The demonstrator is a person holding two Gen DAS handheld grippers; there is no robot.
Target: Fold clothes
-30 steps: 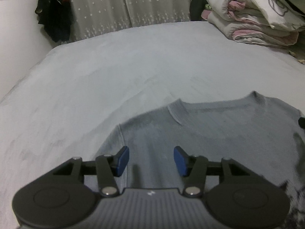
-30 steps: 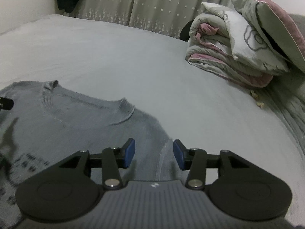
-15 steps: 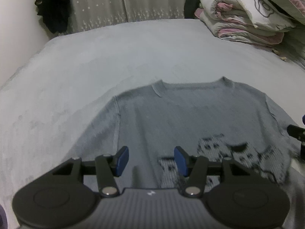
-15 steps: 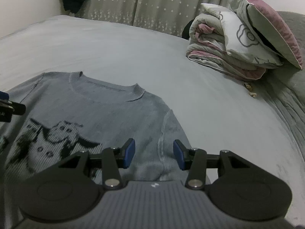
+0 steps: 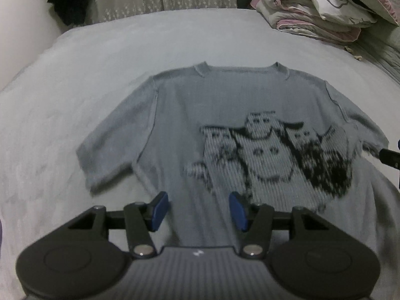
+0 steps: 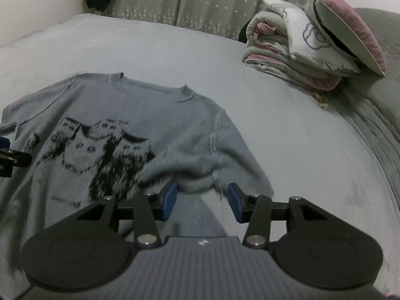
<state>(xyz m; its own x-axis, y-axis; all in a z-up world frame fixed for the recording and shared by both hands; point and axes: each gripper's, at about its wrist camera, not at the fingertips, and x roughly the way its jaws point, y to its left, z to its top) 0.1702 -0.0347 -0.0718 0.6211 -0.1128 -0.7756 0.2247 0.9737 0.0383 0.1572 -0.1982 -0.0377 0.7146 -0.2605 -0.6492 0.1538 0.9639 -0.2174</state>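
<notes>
A grey knitted sweater (image 5: 200, 105) with a black cat pattern (image 5: 270, 155) lies front up on the bed, collar at the far side. It also shows in the right wrist view (image 6: 155, 115). Its left sleeve (image 5: 112, 150) lies flat; its right sleeve (image 6: 195, 167) is bunched and folded inward. My left gripper (image 5: 198, 208) is open and empty above the sweater's lower left body. My right gripper (image 6: 202, 201) is open and empty just above the bunched right sleeve. The right gripper's tip shows at the left view's right edge (image 5: 390, 158).
The bed (image 5: 87, 57) has a grey cover. A folded quilt and a pillow (image 6: 307, 42) are stacked at the far right. Curtains (image 6: 200, 0) and dark hanging clothes (image 5: 67, 2) stand behind the bed. A wall lies at the left.
Both grippers have drawn back and up from the collar end toward the hem, so the whole sweater and cat pattern came into view. Both stayed open.
</notes>
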